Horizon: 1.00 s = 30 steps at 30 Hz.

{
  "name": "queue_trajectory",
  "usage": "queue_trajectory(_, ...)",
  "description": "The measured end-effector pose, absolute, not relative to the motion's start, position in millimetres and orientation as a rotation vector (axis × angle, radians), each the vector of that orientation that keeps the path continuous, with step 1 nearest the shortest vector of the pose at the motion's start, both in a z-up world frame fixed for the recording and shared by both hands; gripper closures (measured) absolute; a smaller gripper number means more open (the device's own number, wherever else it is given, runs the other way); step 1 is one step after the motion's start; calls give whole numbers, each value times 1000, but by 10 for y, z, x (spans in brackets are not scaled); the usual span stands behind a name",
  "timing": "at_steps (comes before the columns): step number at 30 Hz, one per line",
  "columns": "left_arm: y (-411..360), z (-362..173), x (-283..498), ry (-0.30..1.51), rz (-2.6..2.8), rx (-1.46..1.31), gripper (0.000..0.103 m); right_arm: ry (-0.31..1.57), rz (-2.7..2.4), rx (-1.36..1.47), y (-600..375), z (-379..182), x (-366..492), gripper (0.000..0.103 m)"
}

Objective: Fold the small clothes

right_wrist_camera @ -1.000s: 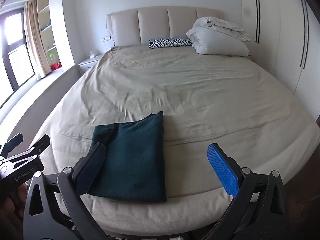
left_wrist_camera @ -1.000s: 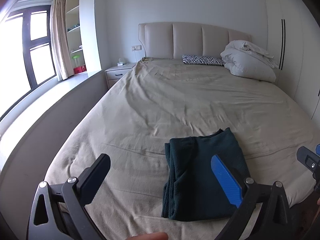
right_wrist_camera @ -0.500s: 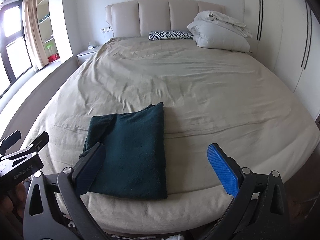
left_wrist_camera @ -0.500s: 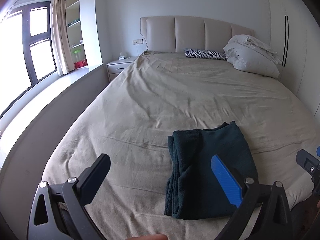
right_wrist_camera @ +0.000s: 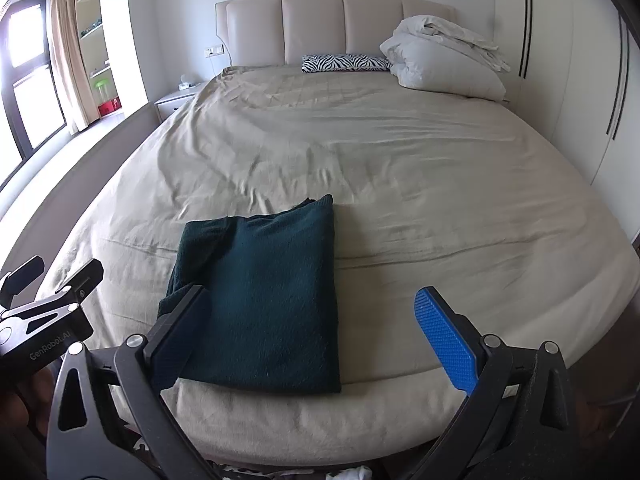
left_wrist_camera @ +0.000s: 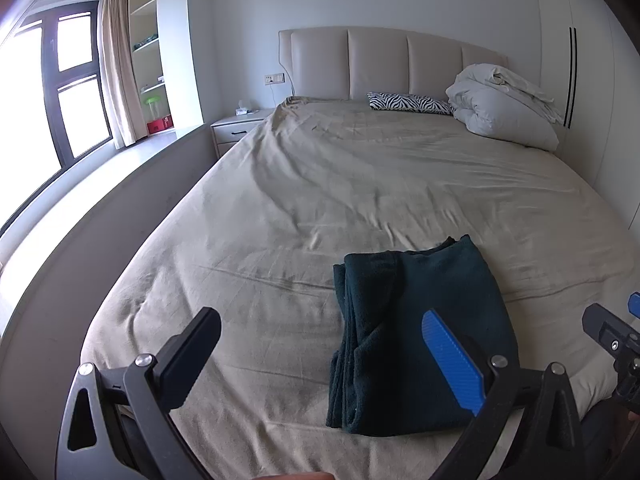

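Compared with a second ago, when the folded dark green fleece garment sat lower and nearer in both views, it is now seen slightly farther up, the cameras having tilted down; the garment itself is unmoved. It is laid flat as a neat rectangle near the foot edge of the beige-sheeted bed, stacked layers visible along its left side. The left gripper and right gripper are both spread wide, nothing held.

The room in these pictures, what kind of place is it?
Most likely a home bedroom: a large bed with a padded headboard, a bundled white duvet near it, and a nightstand beside. A folded dark green garment lies on it.
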<state>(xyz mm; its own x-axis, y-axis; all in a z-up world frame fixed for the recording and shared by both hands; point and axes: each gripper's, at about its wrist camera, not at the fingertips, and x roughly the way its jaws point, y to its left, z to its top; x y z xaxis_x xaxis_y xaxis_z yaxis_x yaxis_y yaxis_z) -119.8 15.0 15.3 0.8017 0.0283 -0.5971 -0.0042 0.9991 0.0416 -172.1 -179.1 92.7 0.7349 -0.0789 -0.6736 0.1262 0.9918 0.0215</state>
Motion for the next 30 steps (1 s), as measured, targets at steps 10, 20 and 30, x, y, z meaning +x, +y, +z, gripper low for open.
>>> queue_trajectory(10,146,155,-1198,643,16,38,0,744,-112,73,-1779,877,-1705,0)
queue_trajectory(20,136,136,-1210,645,17,39,0,743,-113,73,-1780,876,-1705,0)
queue_trajectory(30,122,93,-1237,649,15,39,0,750,-109,73,-1762,825,-1704,0)
